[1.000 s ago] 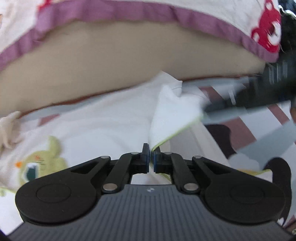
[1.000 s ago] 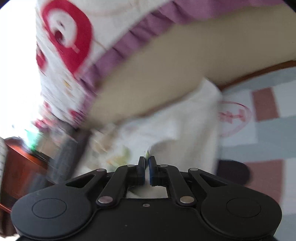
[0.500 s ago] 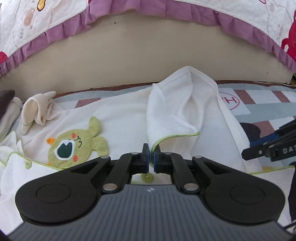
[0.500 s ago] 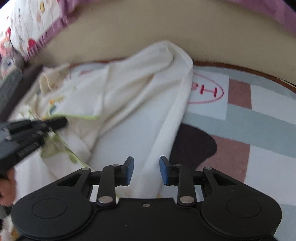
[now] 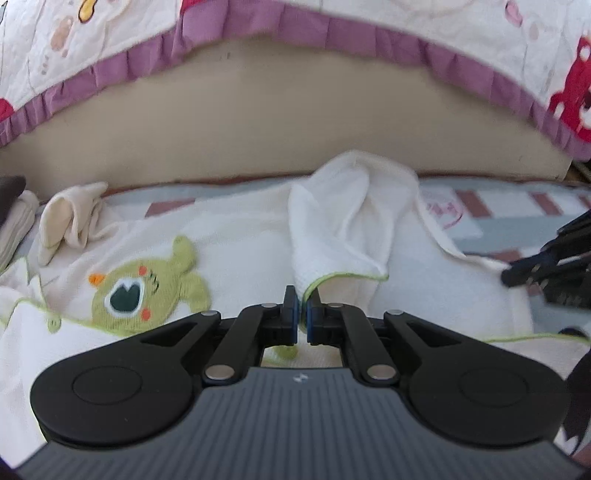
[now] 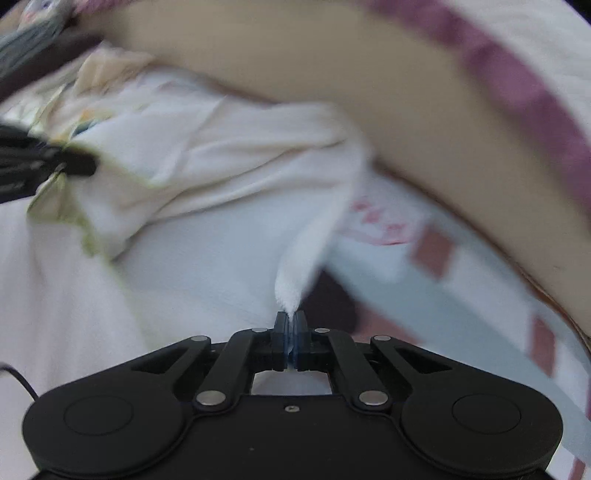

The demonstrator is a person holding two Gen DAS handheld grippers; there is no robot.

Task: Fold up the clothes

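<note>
Cloth drives both grips: the left gripper (image 5: 301, 300) pinches the cream baby garment with a green monster patch (image 5: 236, 240) at its green-piped hem, the right gripper (image 6: 290, 320) its plain edge, probably to fold it on the patterned mat (image 5: 517, 206).

A cream quilt with a purple ruffled border (image 5: 258, 33) hangs across twelve o'clock, red cartoon prints (image 5: 569, 99) at two o'clock. Below it runs a plain beige panel (image 5: 258, 122). A play mat of grey, white and brown blocks (image 6: 461, 288) lies at three o'clock, bearing a red circular stamp (image 5: 443, 212).
</note>
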